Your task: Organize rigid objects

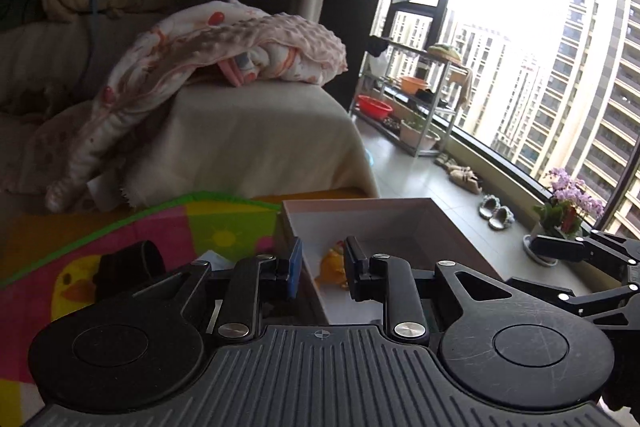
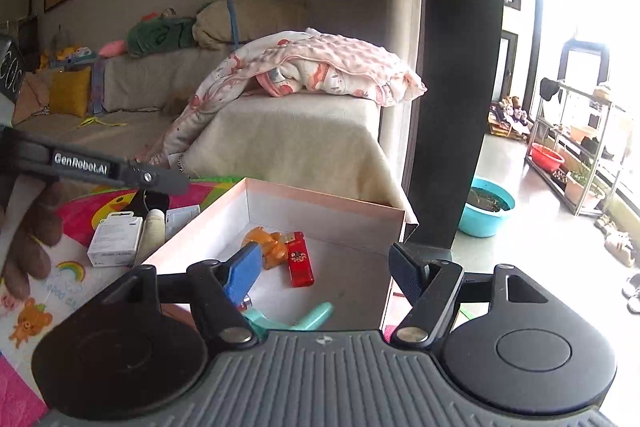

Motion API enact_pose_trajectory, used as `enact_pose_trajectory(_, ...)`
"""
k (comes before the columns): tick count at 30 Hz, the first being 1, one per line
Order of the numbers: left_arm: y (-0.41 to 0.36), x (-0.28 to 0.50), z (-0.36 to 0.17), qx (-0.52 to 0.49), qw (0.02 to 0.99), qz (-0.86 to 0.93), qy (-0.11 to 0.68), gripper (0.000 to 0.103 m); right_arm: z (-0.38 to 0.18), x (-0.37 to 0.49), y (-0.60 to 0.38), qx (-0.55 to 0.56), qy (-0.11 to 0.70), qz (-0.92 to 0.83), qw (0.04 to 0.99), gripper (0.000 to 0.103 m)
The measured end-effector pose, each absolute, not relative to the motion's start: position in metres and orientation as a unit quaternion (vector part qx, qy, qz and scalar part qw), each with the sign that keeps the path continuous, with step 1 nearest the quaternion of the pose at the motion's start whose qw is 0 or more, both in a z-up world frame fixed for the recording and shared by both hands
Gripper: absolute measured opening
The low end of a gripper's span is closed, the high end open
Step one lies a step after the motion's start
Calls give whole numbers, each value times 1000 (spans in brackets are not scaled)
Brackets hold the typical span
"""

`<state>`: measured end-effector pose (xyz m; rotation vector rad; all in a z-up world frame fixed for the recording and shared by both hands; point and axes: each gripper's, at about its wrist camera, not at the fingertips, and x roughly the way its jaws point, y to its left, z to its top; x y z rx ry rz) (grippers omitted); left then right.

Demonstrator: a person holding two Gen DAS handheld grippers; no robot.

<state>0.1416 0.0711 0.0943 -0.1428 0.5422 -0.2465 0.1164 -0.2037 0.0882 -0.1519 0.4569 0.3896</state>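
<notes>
A pink open box (image 2: 320,197) with a white inside stands on a colourful play mat (image 2: 80,279). In it lie an orange toy figure (image 2: 270,245), a red lighter (image 2: 299,263) and a teal handled tool (image 2: 308,319). My right gripper (image 2: 324,271) is wide open and empty above the box's near side. My left gripper (image 1: 322,269) is open and empty at the box's left wall (image 1: 296,239); the orange toy (image 1: 334,267) shows between its fingers. The left gripper also shows in the right wrist view (image 2: 160,181). The right gripper shows at the right edge of the left wrist view (image 1: 560,251).
On the mat left of the box lie a white carton (image 2: 116,237), a cream tube (image 2: 152,233), a white card (image 2: 182,217) and a black cylinder (image 1: 132,265). A beige sofa (image 2: 296,143) with a blanket (image 2: 320,67) stands behind. A blue basin (image 2: 486,213), slippers (image 1: 496,213) and a flower pot (image 1: 560,223) are on the floor at right.
</notes>
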Motion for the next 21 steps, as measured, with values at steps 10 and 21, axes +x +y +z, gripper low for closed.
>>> enact_pose_trajectory(10,171,122,52,-201,921,33,333,26,38,60,-168,-87,276,254,923,71)
enact_pose_trajectory(21,150,168,57,-70,957,43,277,26,9,43,-139,-113,299,269,909,71)
